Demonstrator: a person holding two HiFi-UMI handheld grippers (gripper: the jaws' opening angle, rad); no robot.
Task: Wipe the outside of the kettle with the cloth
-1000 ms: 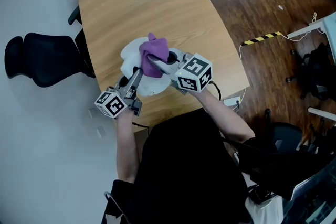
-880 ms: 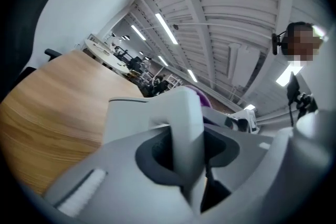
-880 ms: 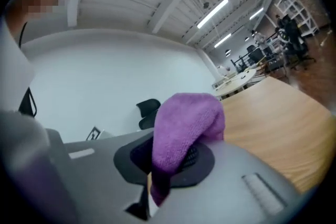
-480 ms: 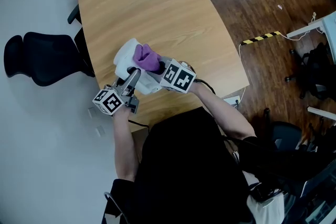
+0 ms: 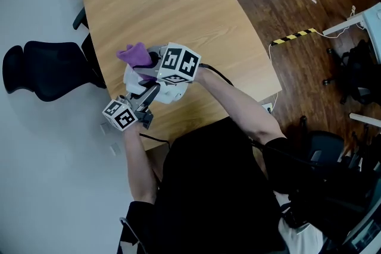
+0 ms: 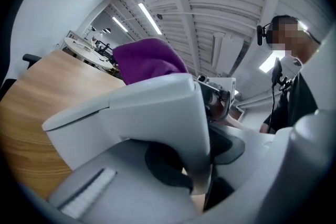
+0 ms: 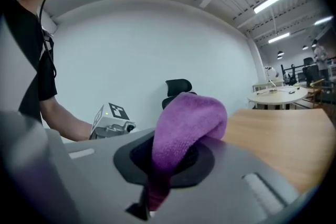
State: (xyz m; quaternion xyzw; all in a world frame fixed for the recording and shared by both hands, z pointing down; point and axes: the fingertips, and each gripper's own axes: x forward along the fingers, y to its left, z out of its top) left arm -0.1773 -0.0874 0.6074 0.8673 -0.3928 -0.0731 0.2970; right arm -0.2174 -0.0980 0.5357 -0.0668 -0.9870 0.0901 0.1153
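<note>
Pinches the purple cloth (image 5: 134,54) firmly in the jaws of the right gripper (image 5: 149,61), holding it at the far upper side of the white kettle (image 5: 169,93) standing near the front edge of the wooden counter (image 5: 196,3). Has just been closing the jaws of the left gripper (image 5: 153,91), now moderately apart, onto a white part of the kettle between them.

Right tool (image 5: 150,60) has carried the purple cloth (image 5: 136,55) leftward across the kettle (image 5: 171,93)
</note>
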